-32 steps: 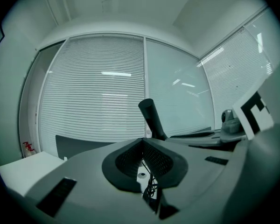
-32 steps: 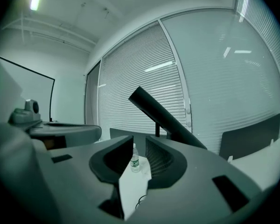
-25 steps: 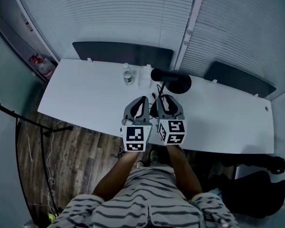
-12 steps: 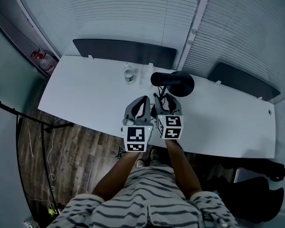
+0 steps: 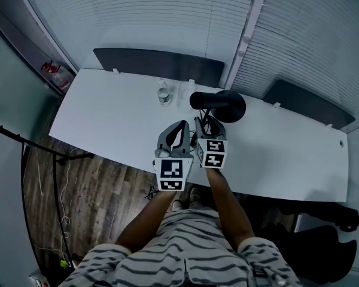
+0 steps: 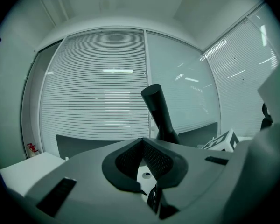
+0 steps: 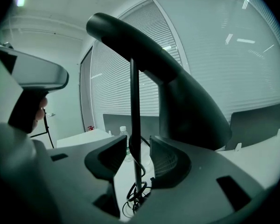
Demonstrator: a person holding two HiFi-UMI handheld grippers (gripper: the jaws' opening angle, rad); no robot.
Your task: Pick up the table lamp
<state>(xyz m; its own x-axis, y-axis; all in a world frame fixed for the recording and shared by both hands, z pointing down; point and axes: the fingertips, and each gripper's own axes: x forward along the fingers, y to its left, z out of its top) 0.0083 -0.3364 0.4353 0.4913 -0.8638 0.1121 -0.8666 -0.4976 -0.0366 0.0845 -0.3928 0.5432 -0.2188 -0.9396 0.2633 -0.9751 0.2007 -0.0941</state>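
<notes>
The black table lamp [image 5: 220, 104] stands on the white table [image 5: 107, 118], its shade hanging over a thin upright stem. In the right gripper view that stem [image 7: 135, 125] rises between the jaws of my right gripper [image 7: 133, 160], which is open, with a gap on each side of the stem. The shade [image 7: 186, 97] looms above them. A coil of black cable [image 7: 137, 195] lies at the stem's foot. My left gripper [image 5: 179, 124] hovers just left of the right gripper [image 5: 206, 127]; its jaws meet at the tips [image 6: 142, 141], with nothing between them. The lamp [image 6: 158, 113] stands beyond them.
A small clear bottle [image 5: 163, 94] stands on the table left of the lamp. Dark panels [image 5: 155, 64] line the table's far edge in front of blinds. A stand with cables [image 5: 54, 160] occupies the wooden floor on the left.
My right gripper has moved forward and down, closer in around the lamp's stem. The left gripper has stayed in place.
</notes>
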